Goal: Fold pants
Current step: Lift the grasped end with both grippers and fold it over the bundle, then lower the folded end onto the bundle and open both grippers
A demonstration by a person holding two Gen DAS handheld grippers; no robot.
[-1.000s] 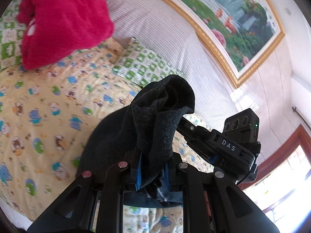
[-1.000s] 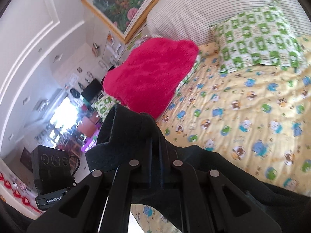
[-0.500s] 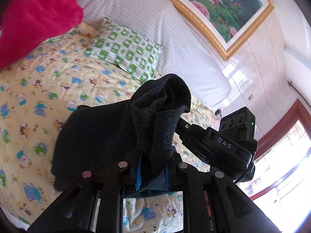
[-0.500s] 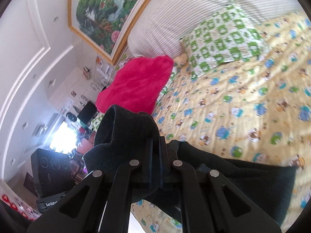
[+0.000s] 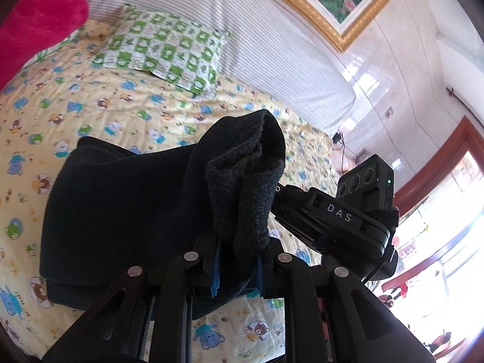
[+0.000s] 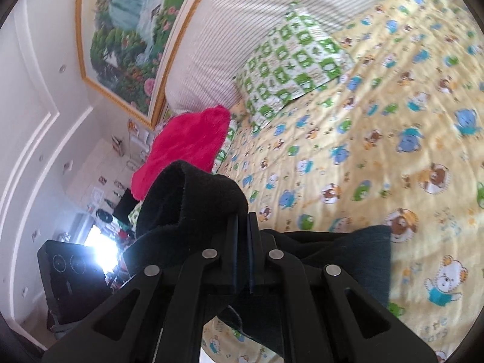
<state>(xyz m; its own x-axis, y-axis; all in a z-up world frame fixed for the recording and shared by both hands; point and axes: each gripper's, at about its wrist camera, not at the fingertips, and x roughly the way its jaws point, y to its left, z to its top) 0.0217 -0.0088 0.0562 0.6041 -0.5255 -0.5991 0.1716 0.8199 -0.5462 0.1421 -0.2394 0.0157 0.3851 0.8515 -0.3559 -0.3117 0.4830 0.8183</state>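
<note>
— Left gripper [image 5: 237,260] is clenched on a thick bunch of the dark pants [image 5: 127,211]; do you see it the same?

— Yes. Blue pads [image 5: 215,275] press the cloth from both sides, and a fold stands up above the jaws like a soft hump. Only the left wrist view shows the rest of the pants, which lie flat on the bedsheet [image 5: 90,103] in a wide dark layer.

— And the right gripper [image 6: 242,254]?

— Its jaws are nearly together, grasping a thin edge of the same pants [image 6: 196,202]. The right wrist view shows a rolled hem above the fingers and one corner of the cloth spread on the sheet to the right.

— What does each view give that the other does not?

— The left view shows the other tool from the side, black, with the letters DAS [image 5: 338,213] and a small green light. The right view shows a pink fluffy blanket [image 6: 187,148] well apart from the pants, and more of the framed painting [image 6: 133,42].

— Materials?

— The pants look like knitted fleece, rough and matte. The sheet is yellow cotton with cartoon bears. The pillow [image 5: 163,48] has green and white squares, and the headboard [image 5: 242,45] is padded with fine stripes.
</note>
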